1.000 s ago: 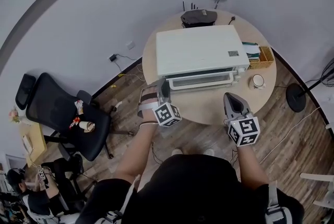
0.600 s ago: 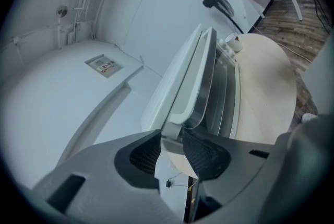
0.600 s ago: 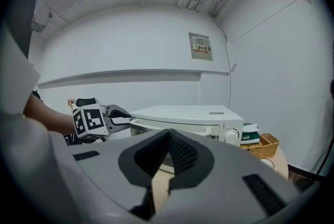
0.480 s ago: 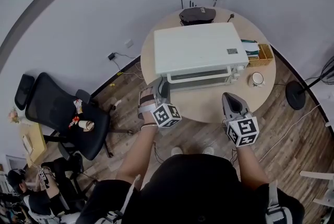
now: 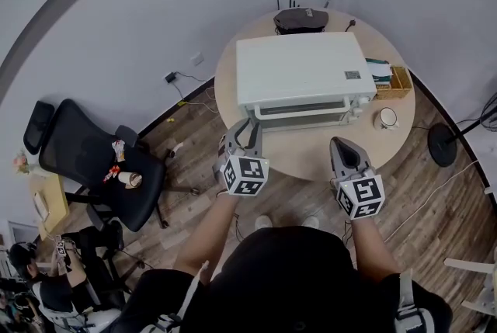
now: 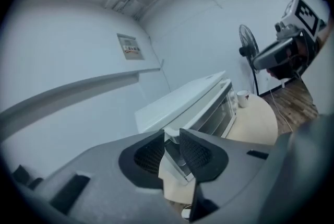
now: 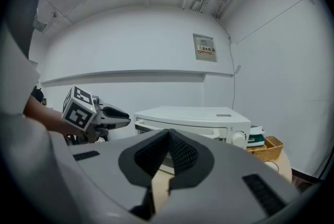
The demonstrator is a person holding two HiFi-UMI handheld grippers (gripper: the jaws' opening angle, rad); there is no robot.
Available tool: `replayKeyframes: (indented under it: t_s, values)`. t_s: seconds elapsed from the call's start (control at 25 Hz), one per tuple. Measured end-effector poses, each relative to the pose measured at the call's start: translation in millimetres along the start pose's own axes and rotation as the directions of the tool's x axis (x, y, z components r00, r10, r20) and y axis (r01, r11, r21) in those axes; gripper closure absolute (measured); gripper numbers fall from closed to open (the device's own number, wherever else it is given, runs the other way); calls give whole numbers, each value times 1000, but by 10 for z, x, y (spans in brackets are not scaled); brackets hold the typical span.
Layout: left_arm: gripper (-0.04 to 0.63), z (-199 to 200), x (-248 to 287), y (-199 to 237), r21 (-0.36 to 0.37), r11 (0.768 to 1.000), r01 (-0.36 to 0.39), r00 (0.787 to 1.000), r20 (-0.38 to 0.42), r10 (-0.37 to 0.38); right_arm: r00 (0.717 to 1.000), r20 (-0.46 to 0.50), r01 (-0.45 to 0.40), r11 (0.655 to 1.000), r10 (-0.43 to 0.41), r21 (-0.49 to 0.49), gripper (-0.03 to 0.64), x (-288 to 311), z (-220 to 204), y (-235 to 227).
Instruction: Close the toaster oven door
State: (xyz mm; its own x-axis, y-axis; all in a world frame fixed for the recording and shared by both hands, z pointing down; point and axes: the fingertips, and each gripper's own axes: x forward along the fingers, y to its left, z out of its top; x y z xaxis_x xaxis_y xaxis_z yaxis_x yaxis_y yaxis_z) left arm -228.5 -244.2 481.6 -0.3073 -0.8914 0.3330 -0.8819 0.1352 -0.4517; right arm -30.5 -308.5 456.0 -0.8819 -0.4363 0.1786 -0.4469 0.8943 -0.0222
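The white toaster oven (image 5: 301, 74) stands on a round wooden table (image 5: 311, 155). Its glass door (image 5: 303, 114) sits flush against the front. My left gripper (image 5: 247, 126) hovers off the table's near left edge, short of the oven's front left corner and apart from it. Its jaws are closing with nothing between them, and a narrow gap still shows in the left gripper view (image 6: 172, 135). My right gripper (image 5: 342, 143) hangs over the table's near right edge, shut and empty (image 7: 168, 133). The oven (image 7: 193, 118) fills the middle of the right gripper view.
A white cup (image 5: 384, 119) and a wicker basket (image 5: 397, 81) sit right of the oven, a dark object (image 5: 300, 19) behind it. A black office chair (image 5: 93, 168) stands on the left, a fan base (image 5: 441, 145) on the right. A person (image 5: 46, 289) sits at lower left.
My left gripper has drawn back from the oven's front left corner toward me and swung a little right. The right gripper has barely moved.
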Motion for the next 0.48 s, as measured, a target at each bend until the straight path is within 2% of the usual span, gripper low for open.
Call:
replayKeyframes:
  t_s: [0.24,0.32,0.4,0.48]
  values:
    - [585,71,-223,162,-155,988,-4,998,54,13,1000,8,-7,1000,8,-14,620,-44,37,36]
    - [588,85,-279,168,-211,977,17,998,65,-3,1000,15,-6,1000,7,-18,620,-51,53,41]
    - [589,98,-327,143,-292,955,57,996,87,-33,1000,19,-15,1000,15,-26,620,-51,71,67]
    - [589,115,-372,120,-387,916,106,990,126,-62,999,10,-41,998,42,-48,620,-40,85,131]
